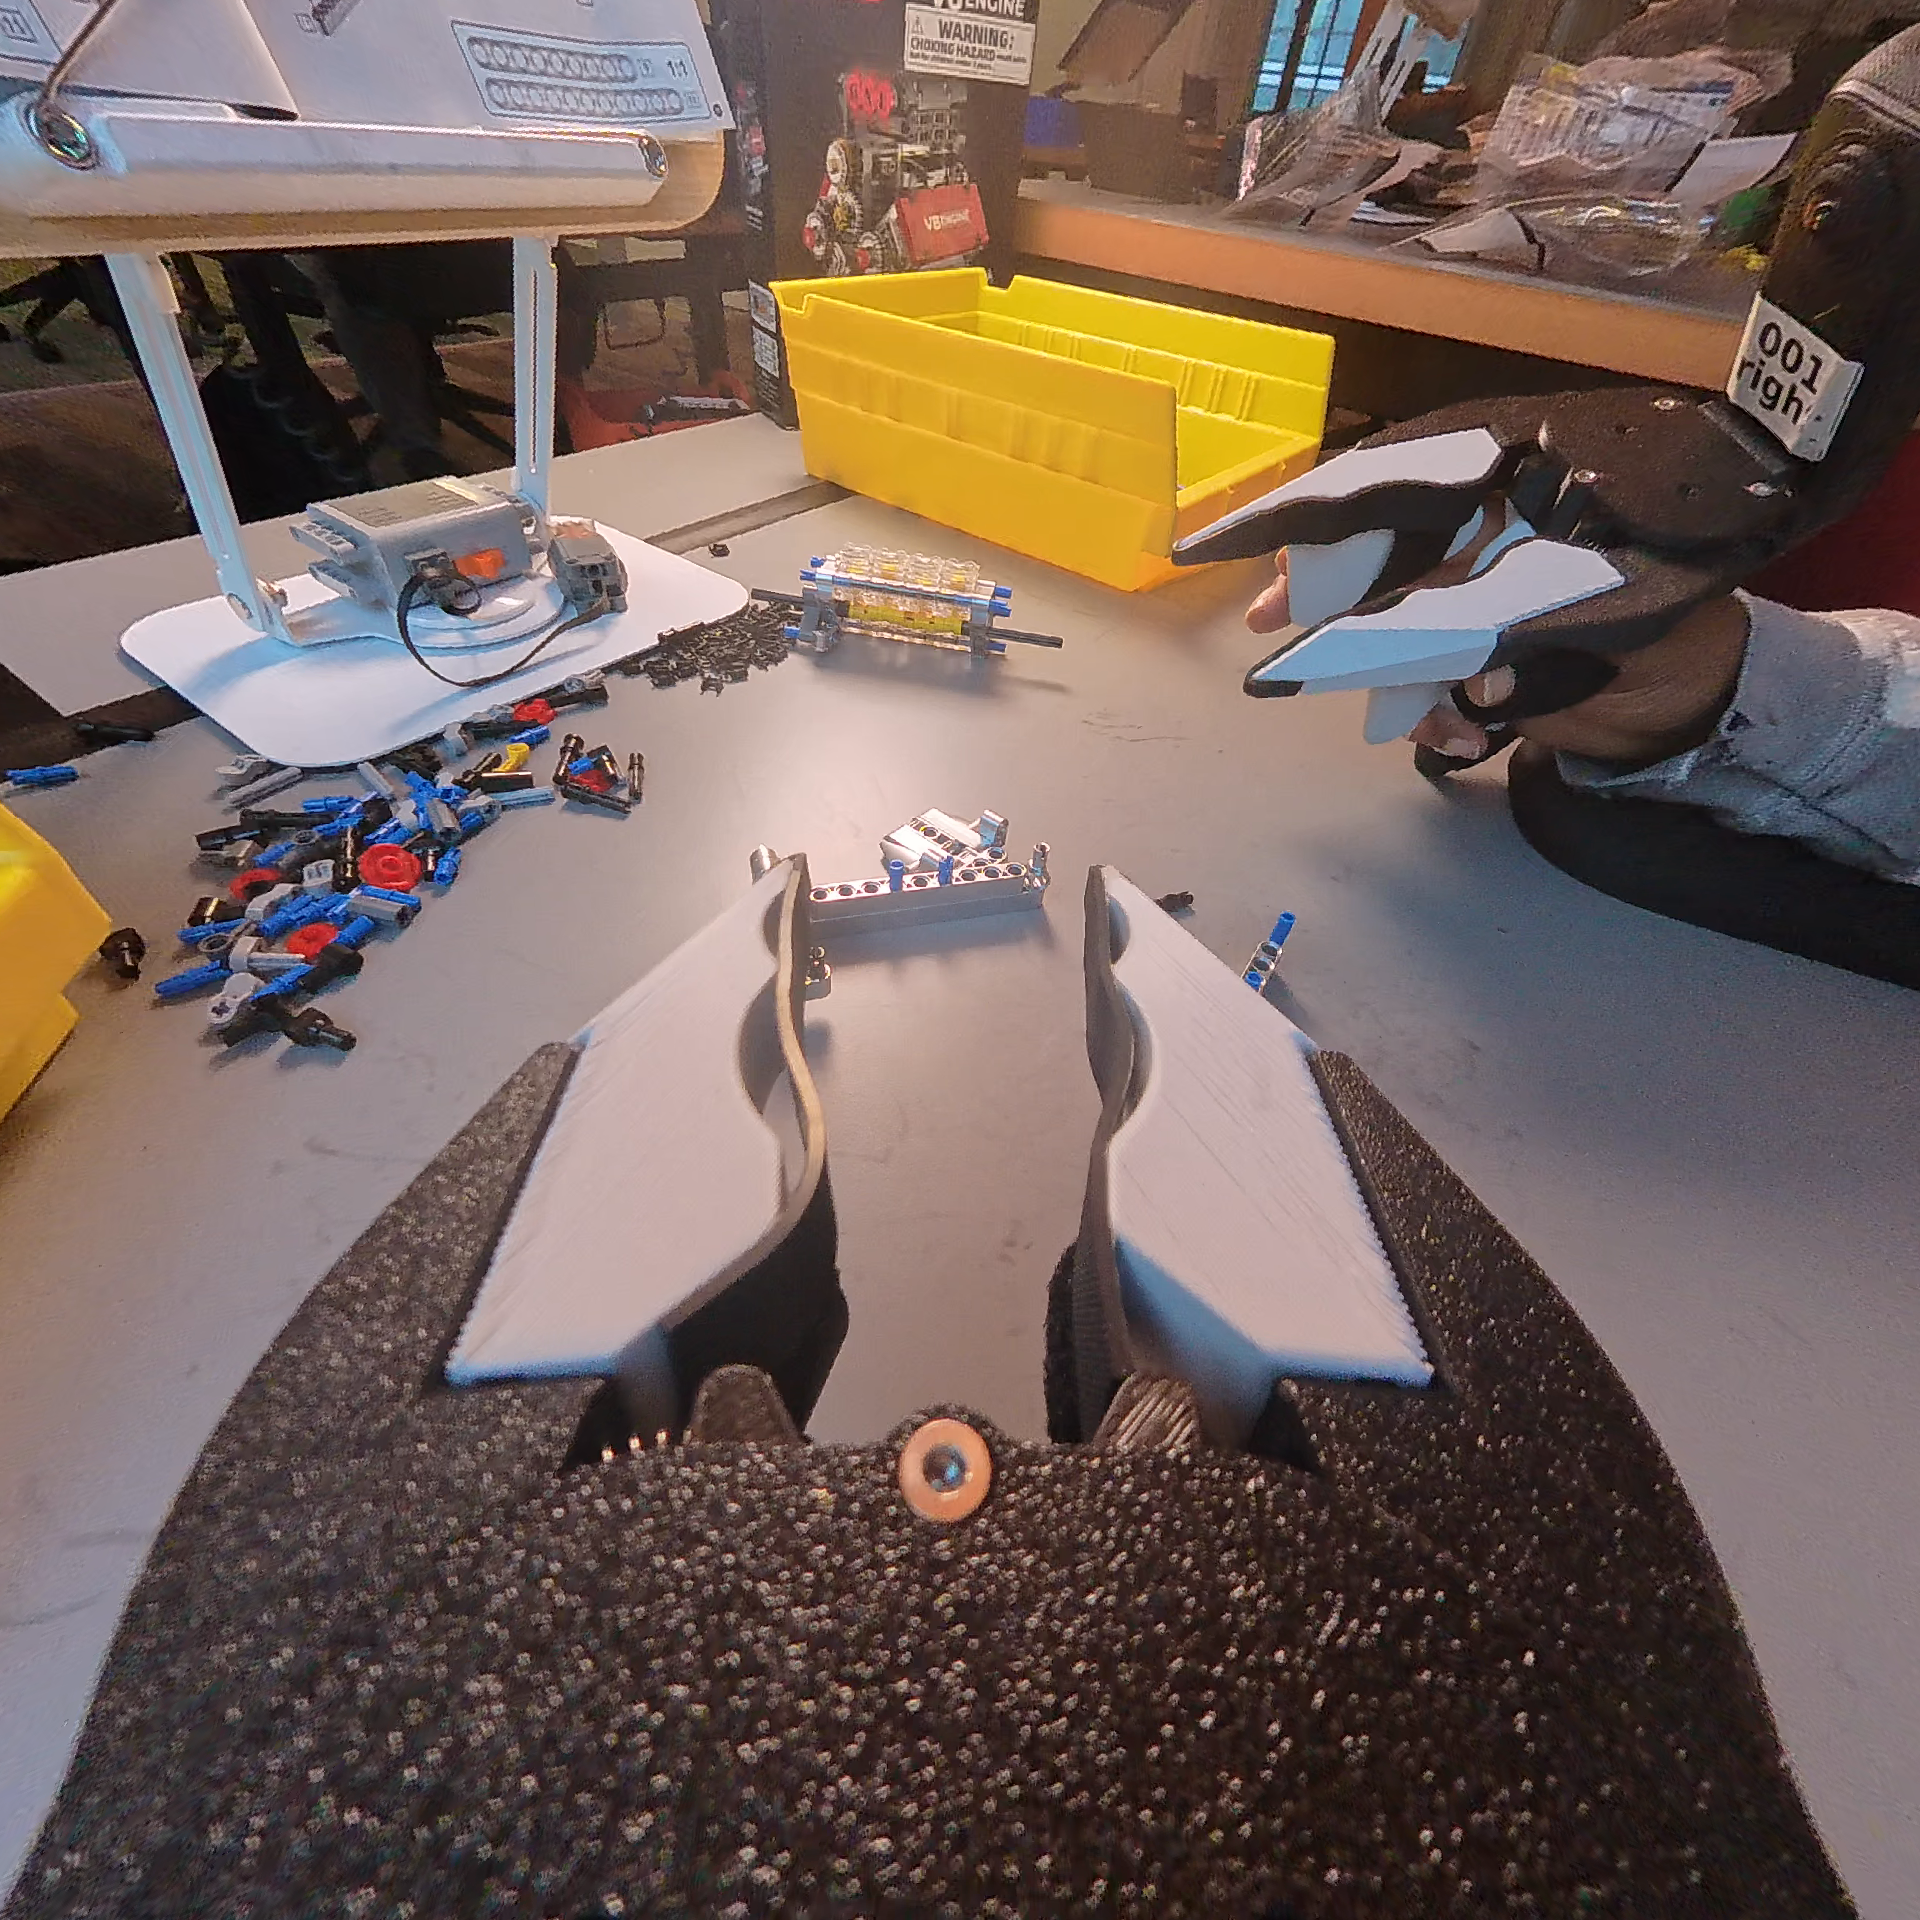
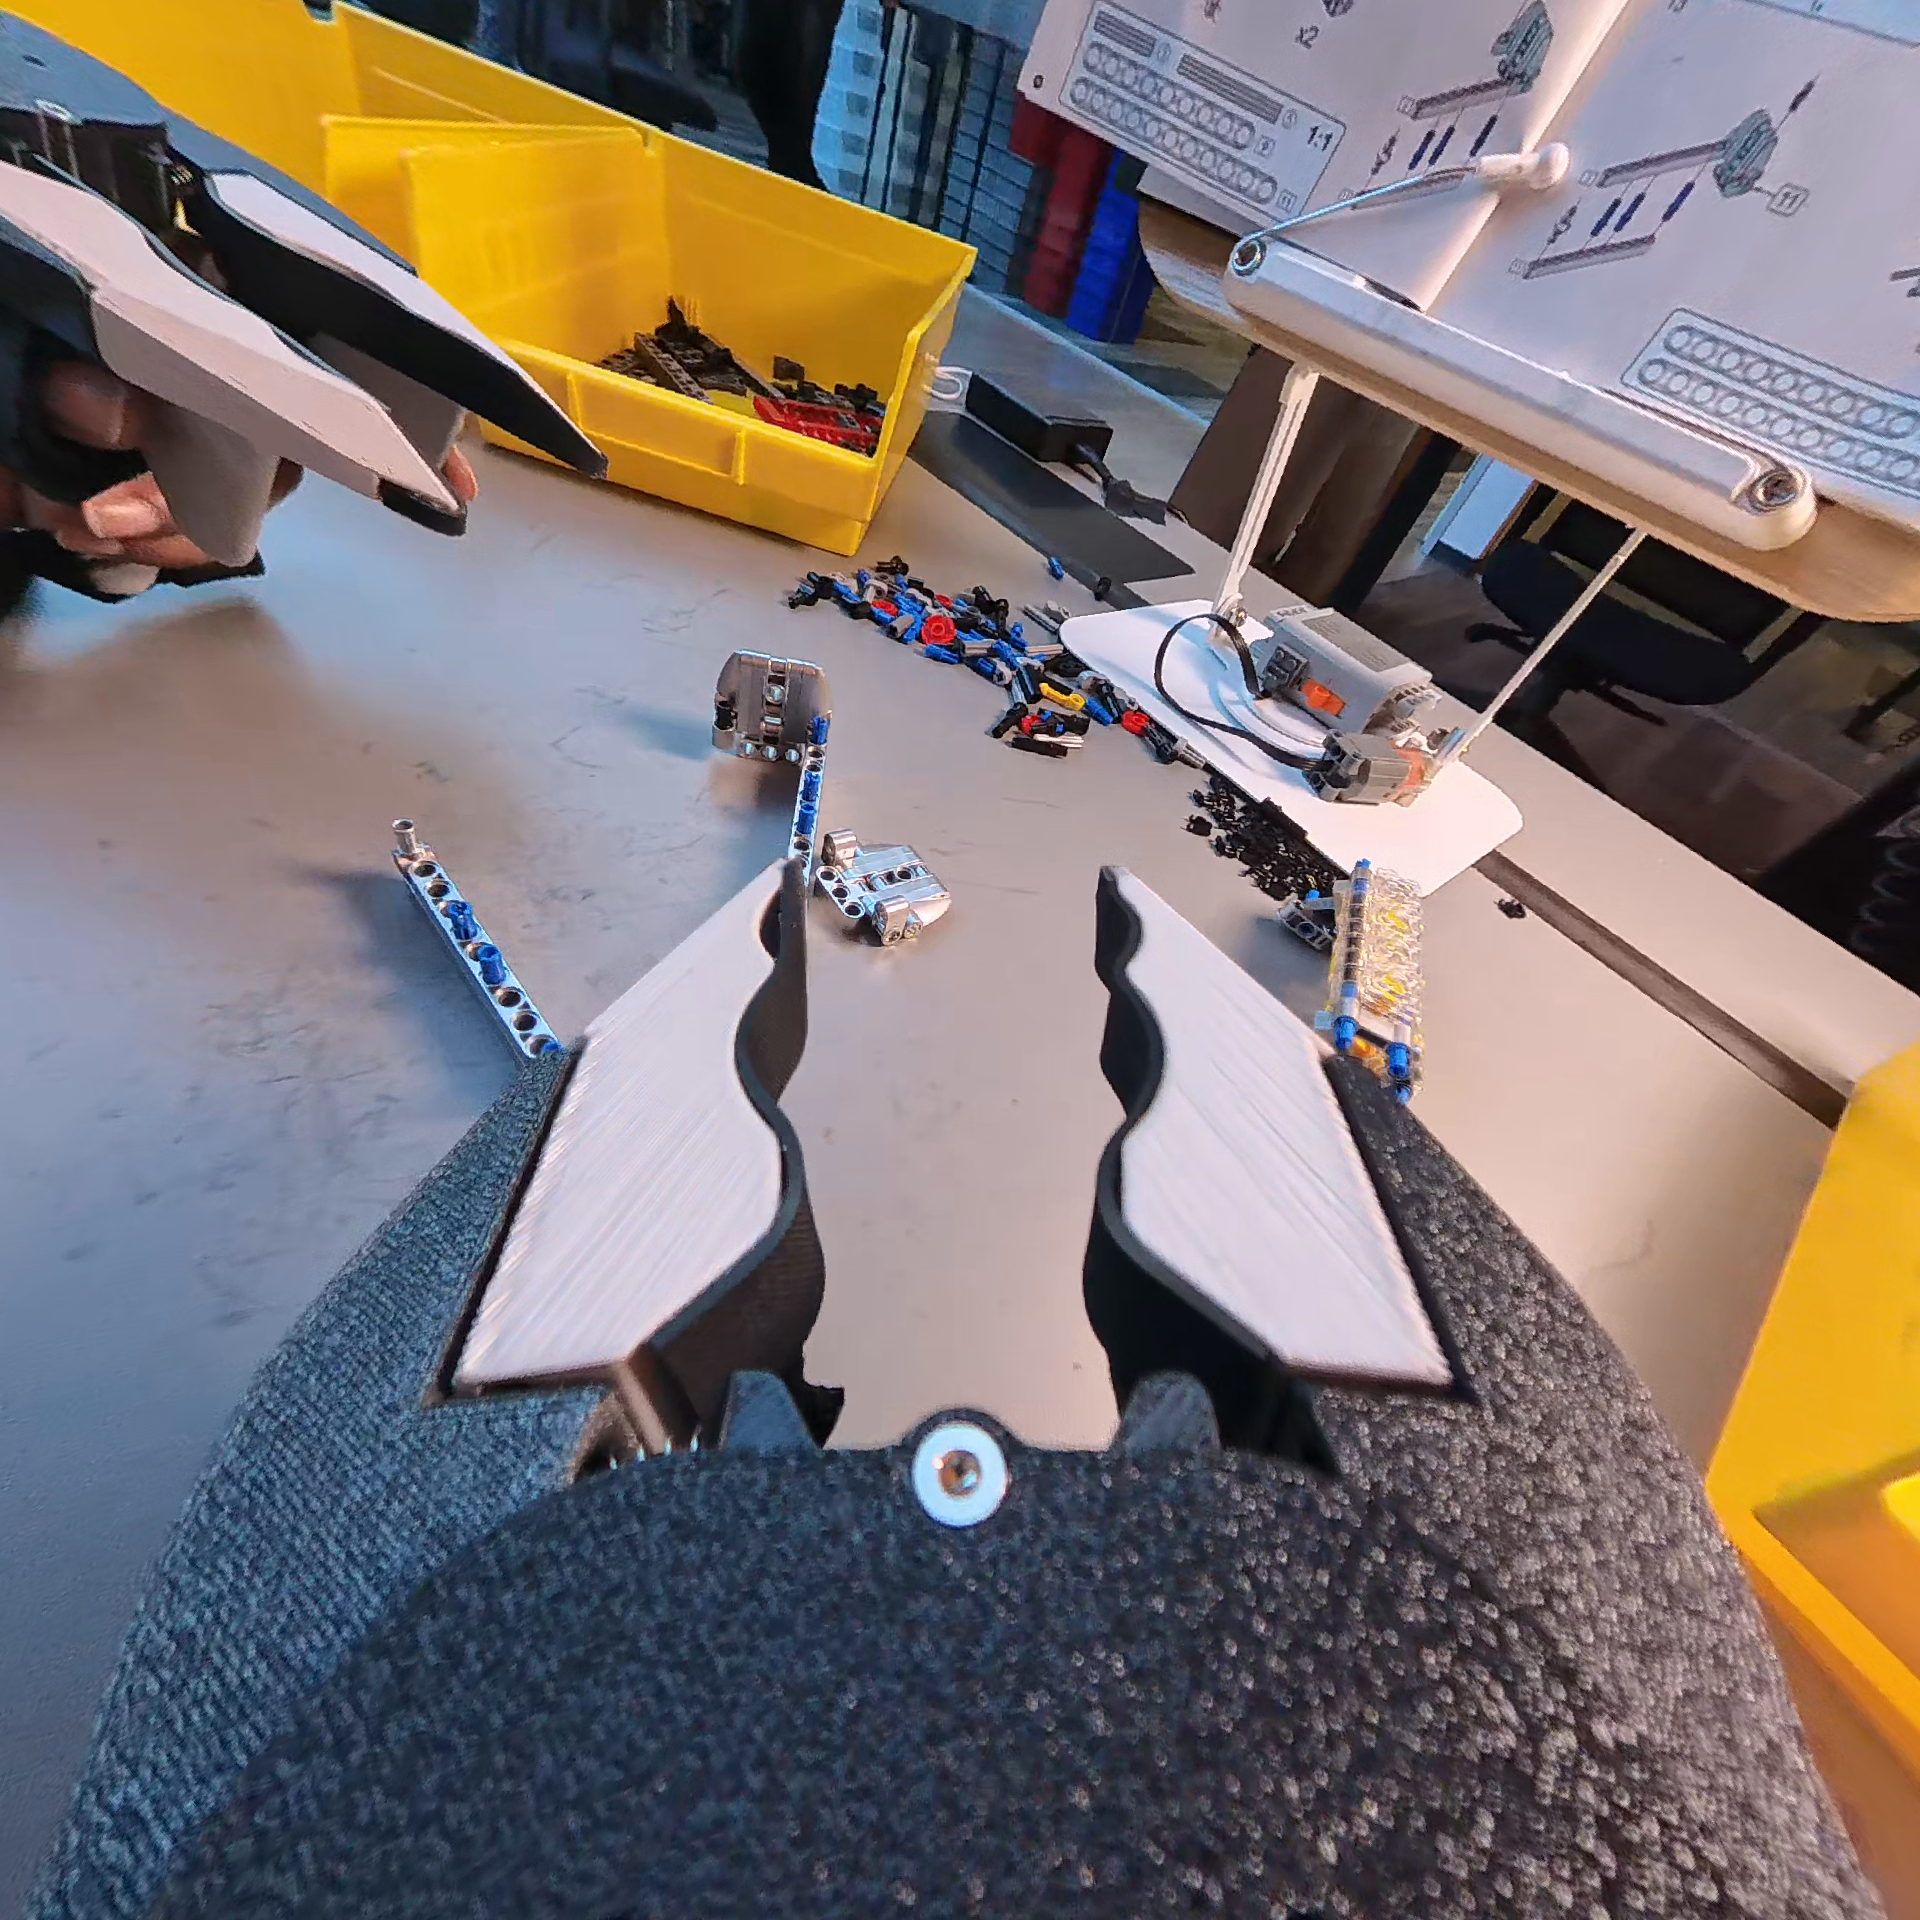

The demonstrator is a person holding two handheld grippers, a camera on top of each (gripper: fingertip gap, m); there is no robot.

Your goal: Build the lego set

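**Both grippers empty over loose parts**

Landmark: grey holed beam (image 1: 928,891). Left of it, the scattered pin pile (image 1: 343,862). Left gripper (image 1: 940,883) jaws spread, straddling the beam, nothing pinched; judgement: grip it mid-length. Right of it, bare table (image 1: 1351,1143) gives room. Right gripper (image 1: 1226,613), jaws spread, hovers beyond, near the yellow bin (image 1: 1049,416).

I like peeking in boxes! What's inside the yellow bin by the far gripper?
The yellow bin holds a small heap of black pieces and some red ones. Its front wall hides the lowest part of the heap.
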